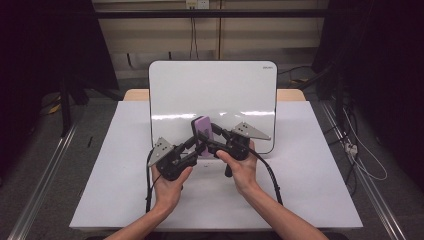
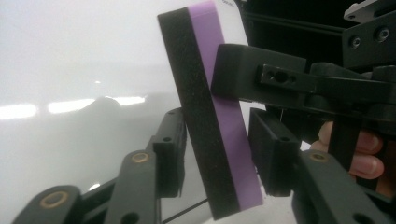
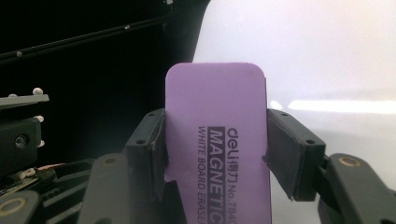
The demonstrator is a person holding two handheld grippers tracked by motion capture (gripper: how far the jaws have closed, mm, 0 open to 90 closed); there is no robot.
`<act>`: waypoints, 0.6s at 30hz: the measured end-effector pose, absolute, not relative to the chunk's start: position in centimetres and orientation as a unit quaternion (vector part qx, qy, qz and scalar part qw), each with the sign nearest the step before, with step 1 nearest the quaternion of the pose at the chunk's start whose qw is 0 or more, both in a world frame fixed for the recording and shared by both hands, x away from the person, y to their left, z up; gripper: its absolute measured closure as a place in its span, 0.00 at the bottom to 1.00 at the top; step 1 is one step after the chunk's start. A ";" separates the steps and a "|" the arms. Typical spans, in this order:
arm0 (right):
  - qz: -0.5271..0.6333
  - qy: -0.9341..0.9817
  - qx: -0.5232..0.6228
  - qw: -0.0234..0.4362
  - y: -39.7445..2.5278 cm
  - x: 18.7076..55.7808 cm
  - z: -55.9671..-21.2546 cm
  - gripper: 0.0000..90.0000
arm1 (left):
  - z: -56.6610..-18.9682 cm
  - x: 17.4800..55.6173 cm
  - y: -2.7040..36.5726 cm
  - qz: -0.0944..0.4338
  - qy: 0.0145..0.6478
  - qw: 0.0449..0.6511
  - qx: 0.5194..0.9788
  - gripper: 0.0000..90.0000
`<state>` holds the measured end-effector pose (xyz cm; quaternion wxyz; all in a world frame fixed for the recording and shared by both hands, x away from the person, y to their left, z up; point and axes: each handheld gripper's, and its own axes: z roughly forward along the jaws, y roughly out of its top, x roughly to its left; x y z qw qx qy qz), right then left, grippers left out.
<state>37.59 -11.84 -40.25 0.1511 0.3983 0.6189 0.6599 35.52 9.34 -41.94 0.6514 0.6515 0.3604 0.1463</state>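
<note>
White table point(image 1: 125, 190) underneath, we pinch 1 light, squashy eraser point(image 3: 217, 140): right gripper point(image 3: 215, 154) clamping its edges, left gripper point(image 2: 219, 154) bracketing it loosely.

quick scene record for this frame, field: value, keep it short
object: purple-and-black magnetic whiteboard eraser
eraser state: held on edge above the table
right gripper: shut on eraser, jaws pinching its two long edges
left gripper: jaws either side of eraser; left jaw apart from the black felt, contact on the other side unclear
whiteboard: lying on table, blank
table: white top
</note>
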 end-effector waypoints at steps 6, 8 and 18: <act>0.654 0.625 0.395 0.159 -11.8 37.5 -40.3 0.47 | -41.8 35.7 9.4 0.144 0.366 0.639 0.661 0.70; 0.653 0.627 0.393 0.159 -11.8 37.5 -40.3 0.47 | -41.7 35.7 9.4 0.143 0.366 0.637 0.663 0.71; 0.650 0.634 0.389 0.159 -12.2 37.5 -40.1 0.43 | -41.4 35.8 9.5 0.146 0.360 0.626 0.676 0.72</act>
